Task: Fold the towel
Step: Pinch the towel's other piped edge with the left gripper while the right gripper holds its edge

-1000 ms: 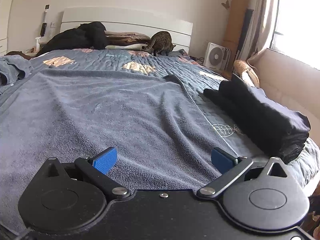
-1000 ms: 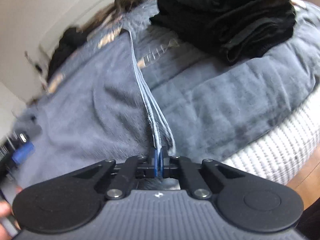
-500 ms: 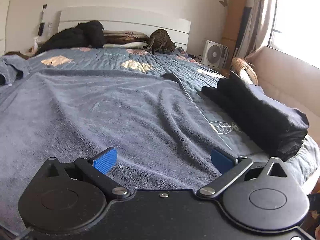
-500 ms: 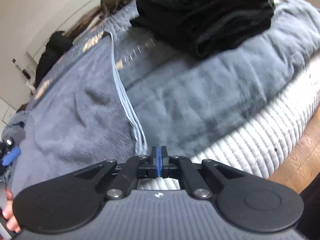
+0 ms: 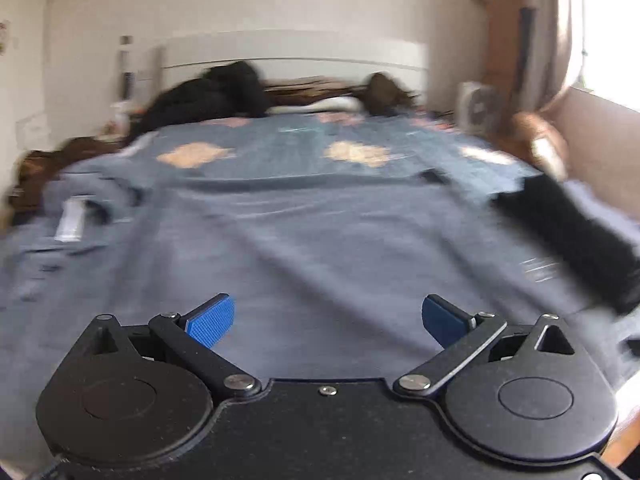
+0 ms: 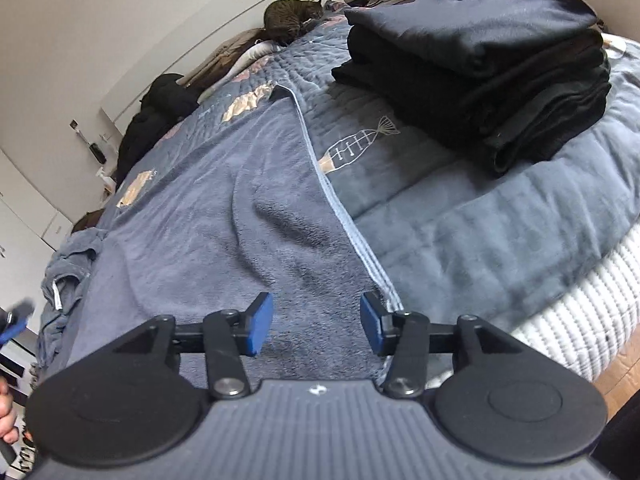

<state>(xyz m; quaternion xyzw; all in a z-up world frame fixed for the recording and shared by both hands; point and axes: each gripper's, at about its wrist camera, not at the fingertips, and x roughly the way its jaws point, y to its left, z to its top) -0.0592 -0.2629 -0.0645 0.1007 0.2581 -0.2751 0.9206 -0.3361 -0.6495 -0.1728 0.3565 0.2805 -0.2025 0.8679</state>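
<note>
Grey-blue towel [image 6: 224, 216] lies spread flat over the bed [image 6: 500, 240], filling the middle of the frame, so it is ready for a fold; the right gripper [image 6: 316, 324] has just been opening and holds nothing, its pads above the towel's pale edge; the left gripper [image 5: 326, 320] is wide apart and empty too.

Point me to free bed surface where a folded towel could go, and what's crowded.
Free: the quilt strip with the fish print, between the towel hem and the black folded stack, plus the quilt between the towel's far edge and the cat. Crowded: headboard end, and the rumpled grey cloth beyond the towel's other side.
</note>
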